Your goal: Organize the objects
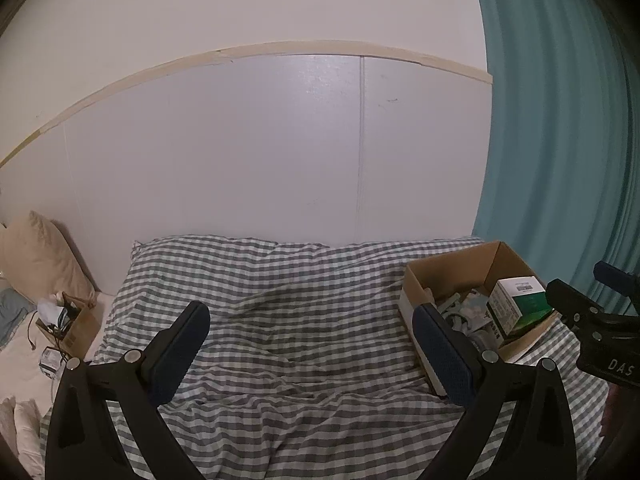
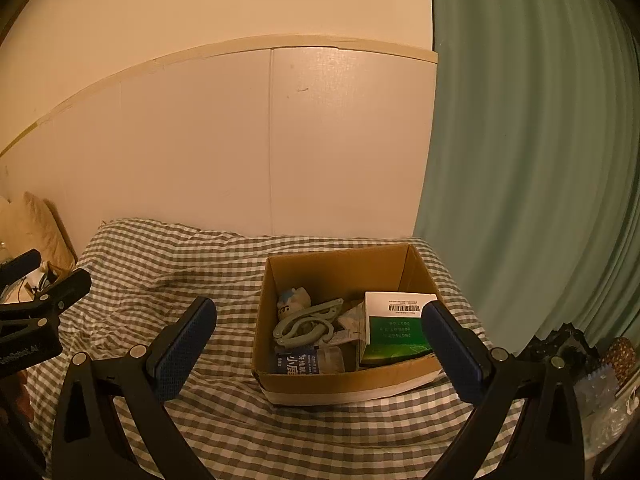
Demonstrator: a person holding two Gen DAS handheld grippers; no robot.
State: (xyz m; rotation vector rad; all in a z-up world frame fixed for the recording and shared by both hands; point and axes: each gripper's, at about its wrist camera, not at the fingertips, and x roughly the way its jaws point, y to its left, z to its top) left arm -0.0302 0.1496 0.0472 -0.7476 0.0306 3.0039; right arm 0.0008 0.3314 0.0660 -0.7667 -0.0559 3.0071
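The cardboard box [image 2: 344,384] sits on the checked bedcover [image 2: 224,432], toward the bed's right side, close to the green curtain [image 2: 520,160]. Its top is open and it already holds a white-and-green carton [image 2: 394,330] standing at the right, a pale green folding hanger [image 2: 306,322] lying across the middle, a small white-and-blue soft toy [image 2: 294,298] at the far left corner, and a blue-labelled packet [image 2: 294,364] against the near wall.

The box lies straight ahead of the right gripper [image 2: 320,356], between its two fingers [image 2: 184,354], which are spread wide and hold nothing. The left gripper [image 1: 308,356] is likewise wide open and empty; from it the box stands off to the right, behind its right finger, so the right hand looks the nearer one.

No loose item shows on the cover between the grippers. At the far left, beside a beige pillow [image 1: 36,256], a smaller box of clutter [image 1: 68,328] rests on the mattress.
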